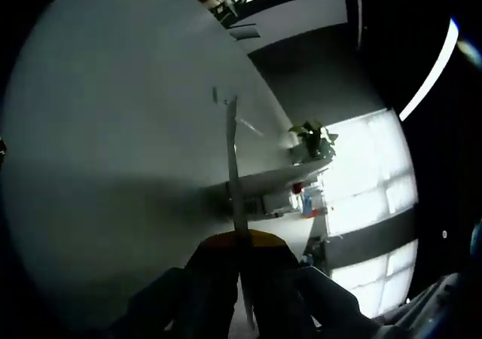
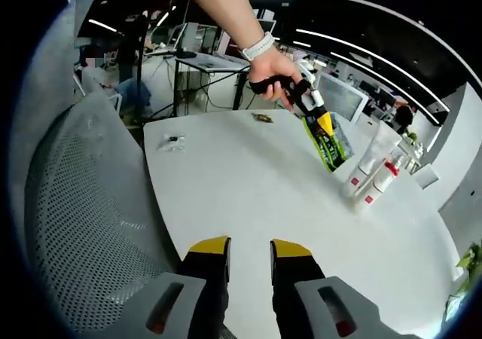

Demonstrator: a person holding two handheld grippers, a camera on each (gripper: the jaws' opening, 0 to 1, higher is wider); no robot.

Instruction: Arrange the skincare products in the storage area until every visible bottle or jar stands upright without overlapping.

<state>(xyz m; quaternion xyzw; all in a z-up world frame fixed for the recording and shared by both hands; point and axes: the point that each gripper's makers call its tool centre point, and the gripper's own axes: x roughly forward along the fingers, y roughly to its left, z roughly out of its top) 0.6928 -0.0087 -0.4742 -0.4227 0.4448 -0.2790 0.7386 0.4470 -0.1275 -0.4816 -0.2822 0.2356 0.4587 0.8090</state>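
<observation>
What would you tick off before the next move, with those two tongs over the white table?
1. Right tongs free: ok, open and holding nothing.
2. Left tongs grip: ok, shut on the green packet.
3. Packet resting on the table: cannot tell; its lower end is near the surface.
4. White tubes upright: ok, they seem to stand beside the packet.
5. Tubes apart from each other: cannot tell, they sit close together.
6. Way from the right tongs to the tubes: ok, bare table lies between.
</observation>
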